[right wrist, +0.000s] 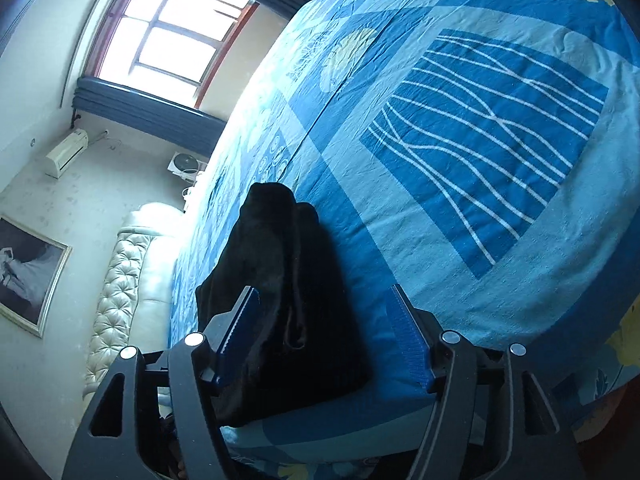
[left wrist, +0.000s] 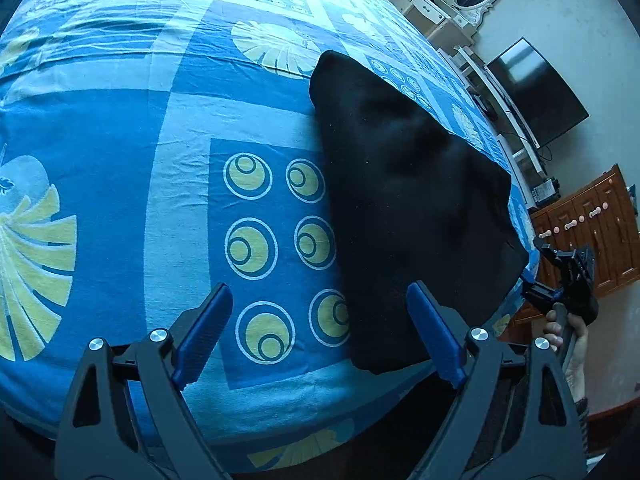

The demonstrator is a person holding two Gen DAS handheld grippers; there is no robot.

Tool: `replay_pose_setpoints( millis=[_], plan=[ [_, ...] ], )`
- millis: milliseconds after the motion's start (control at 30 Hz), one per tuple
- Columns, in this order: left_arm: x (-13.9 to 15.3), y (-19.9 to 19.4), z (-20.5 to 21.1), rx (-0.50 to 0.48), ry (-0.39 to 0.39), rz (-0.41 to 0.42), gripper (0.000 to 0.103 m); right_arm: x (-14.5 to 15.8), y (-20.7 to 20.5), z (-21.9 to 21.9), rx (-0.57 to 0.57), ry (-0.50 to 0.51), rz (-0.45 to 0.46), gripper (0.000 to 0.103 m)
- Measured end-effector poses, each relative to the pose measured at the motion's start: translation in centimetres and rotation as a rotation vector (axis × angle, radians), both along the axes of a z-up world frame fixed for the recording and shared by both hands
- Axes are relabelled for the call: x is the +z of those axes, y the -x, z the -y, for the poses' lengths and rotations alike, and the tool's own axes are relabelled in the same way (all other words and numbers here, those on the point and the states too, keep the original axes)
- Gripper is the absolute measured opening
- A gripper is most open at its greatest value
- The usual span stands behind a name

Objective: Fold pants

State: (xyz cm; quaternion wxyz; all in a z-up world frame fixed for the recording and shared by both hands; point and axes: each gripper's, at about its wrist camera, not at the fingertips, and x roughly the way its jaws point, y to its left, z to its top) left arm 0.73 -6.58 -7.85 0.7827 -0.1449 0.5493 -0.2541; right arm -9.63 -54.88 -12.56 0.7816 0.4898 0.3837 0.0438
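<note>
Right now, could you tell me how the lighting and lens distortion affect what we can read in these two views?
Left wrist view: fisheye bows the bedsheet into a dome; the black pants read as near-featureless dark, folds barely visible. Right wrist view: the window is blown out with glare spilling along the bed edge, and the pants again lose detail.

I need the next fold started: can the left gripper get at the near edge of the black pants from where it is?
Probably yes. The left gripper is open just above the bedsheet, and the black pants already lie beside its right finger, nothing between.
</note>
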Motion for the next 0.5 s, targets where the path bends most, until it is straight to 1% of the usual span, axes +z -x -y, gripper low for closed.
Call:
replay_pose_setpoints(
  millis=[100, 167, 367, 433, 500],
  plan=[
    [-0.9, -0.6, 0.2, -0.006, 0.101, -0.075, 0.089, -0.7, -0.9, -1.5, 0.066, -0.022, 0.004, 0.069],
    [-1.4, -1.1, 0.5, -0.014, 0.138, -0.107, 0.089, -1.0, -1.3, -2.4, 0.103, -0.037, 0.010, 0.071],
    [-2.6, -2.0, 2.6, -0.056, 0.204, -0.152, 0.091, -1.8, -1.9, -4.1, 0.145, -0.044, 0.009, 0.074],
    [-2.9, -2.3, 3.2, -0.056, 0.210, -0.149, 0.091, -1.8, -1.9, -4.4, 0.137, -0.044, 0.014, 0.075],
    [-2.9, -2.4, 3.8, -0.064, 0.191, -0.139, 0.089, -1.8, -2.3, -4.9, 0.141, -0.032, 0.015, 0.075]
  ],
)
